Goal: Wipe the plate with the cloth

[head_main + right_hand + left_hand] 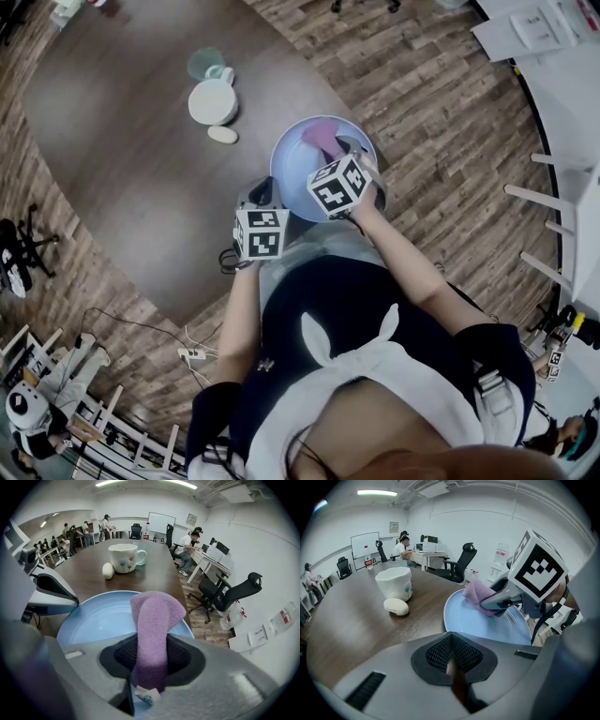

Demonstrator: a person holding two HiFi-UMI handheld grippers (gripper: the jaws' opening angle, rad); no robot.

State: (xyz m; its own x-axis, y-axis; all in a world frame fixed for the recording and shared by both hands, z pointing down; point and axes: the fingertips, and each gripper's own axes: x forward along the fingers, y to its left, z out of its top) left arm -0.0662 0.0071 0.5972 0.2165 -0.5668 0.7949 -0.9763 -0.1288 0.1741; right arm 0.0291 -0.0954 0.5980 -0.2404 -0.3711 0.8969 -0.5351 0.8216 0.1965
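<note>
Dark table (112, 178) bears plate (292, 173), mug (212, 101), teal glass (203, 62), 1 white oval (222, 134).

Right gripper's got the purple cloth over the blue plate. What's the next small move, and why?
Probably ease the right gripper down until the cloth presses flat on the plate, ready to sweep. Its fingers are clamped on the cloth, which sits over the plate's far side; whether it already touches is unclear.

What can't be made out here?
The plate, near part: marker cubes cover it in the head view, the right gripper in its own.
Teal thing behind the cup: head view, too small; right gripper view, cup half hides it.
Print on the tag of the cloth: right gripper view, too small.
</note>
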